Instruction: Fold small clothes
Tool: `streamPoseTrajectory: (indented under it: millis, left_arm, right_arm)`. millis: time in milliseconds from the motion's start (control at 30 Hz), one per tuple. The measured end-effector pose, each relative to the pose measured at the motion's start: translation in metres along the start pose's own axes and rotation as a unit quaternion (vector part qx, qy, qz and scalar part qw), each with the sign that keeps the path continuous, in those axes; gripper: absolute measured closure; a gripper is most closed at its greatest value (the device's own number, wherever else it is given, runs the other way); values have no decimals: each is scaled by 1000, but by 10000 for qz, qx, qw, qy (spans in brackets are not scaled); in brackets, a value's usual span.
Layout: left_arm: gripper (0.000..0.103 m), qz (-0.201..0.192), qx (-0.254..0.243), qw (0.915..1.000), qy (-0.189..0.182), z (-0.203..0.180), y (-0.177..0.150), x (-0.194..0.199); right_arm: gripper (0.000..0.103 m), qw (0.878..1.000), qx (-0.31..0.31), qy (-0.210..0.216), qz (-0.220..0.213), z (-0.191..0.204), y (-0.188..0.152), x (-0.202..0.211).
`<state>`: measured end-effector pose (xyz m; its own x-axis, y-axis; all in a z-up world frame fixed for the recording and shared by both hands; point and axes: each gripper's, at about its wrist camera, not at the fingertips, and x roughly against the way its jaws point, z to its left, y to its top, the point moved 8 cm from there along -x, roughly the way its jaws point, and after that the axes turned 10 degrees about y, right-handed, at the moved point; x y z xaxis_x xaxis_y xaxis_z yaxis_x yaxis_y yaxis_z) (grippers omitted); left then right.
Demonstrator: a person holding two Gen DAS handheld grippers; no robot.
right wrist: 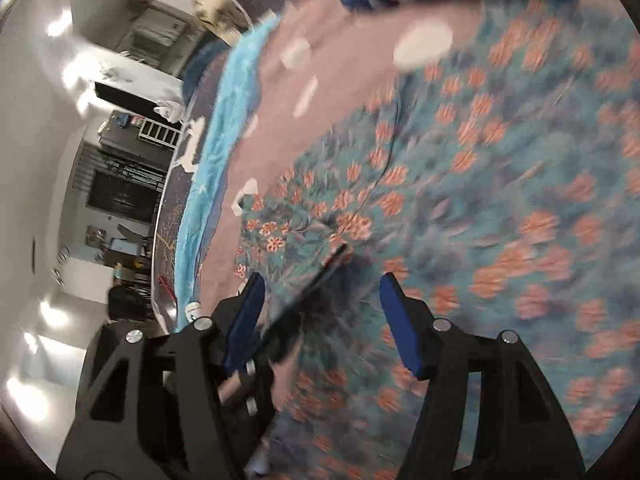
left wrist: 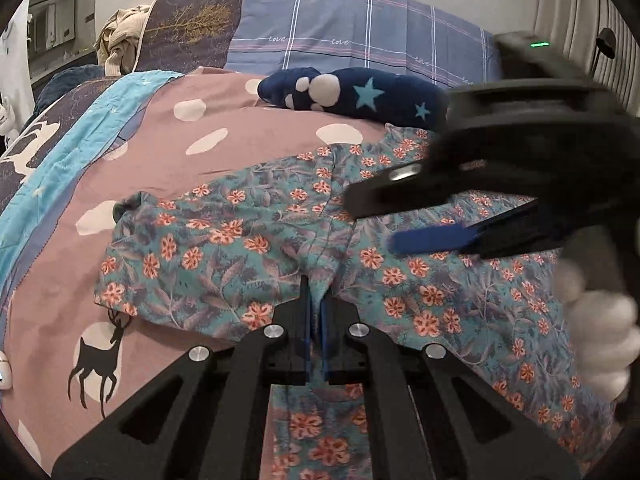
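Observation:
A small teal garment with orange flowers (left wrist: pixel 224 240) lies spread on a pink polka-dot bedsheet (left wrist: pixel 248 120). My left gripper (left wrist: pixel 316 300) is shut on a pinched fold of the floral garment near its middle and front edge. My right gripper (left wrist: pixel 372 220) comes in from the right above the garment, its blue pads (left wrist: pixel 432 238) apart. In the right wrist view the right gripper (right wrist: pixel 322 296) is open above the floral garment (right wrist: pixel 480 200), with the picture blurred by motion. The left gripper shows there as a dark shape on the cloth (right wrist: pixel 312 284).
A navy plush cushion with stars and a paw print (left wrist: pixel 352 94) lies behind the garment. A blue plaid pillow (left wrist: pixel 360 32) and a dark tree-print pillow (left wrist: pixel 192 24) stand at the headboard. A turquoise blanket strip (left wrist: pixel 80 128) runs along the bed's left edge.

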<state>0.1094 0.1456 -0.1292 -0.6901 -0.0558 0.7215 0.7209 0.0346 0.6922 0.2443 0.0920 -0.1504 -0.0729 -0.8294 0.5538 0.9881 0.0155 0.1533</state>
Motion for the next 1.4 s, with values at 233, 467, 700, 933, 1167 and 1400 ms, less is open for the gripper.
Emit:
streamPoseTrajectory:
  millis: [233,467,700,933,1167,1400]
  left_arm:
    - [99,-200,-109,9995,-230,-24,19,17]
    - [99,-691,-360,9901,-1165,-103,68,51]
    - [99,-671,-1020,9730,-1958,-224,80,54]
    - [80,-317,-1275,9669,-2187,-284,61,37]
    - [47,-825,-1253,9787,-1402,-214,55,48]
    - [41,-532,-530,9971,141,-60,27,23]
  right_arm:
    - [100,9946,887,-366,-382,29,20,2]
    - [100,9597,2128,-1183,-1401,51,39,112]
    - [99,9440,1849,-1809,-2049,-23,45,215]
    - [99,9426,1157,-2155,-2275,-111,43,259]
    - [99,9448,783,-2144,-2353,-152,34,271]
    - [67,9495,559,-2155,-2209,-173,12,271]
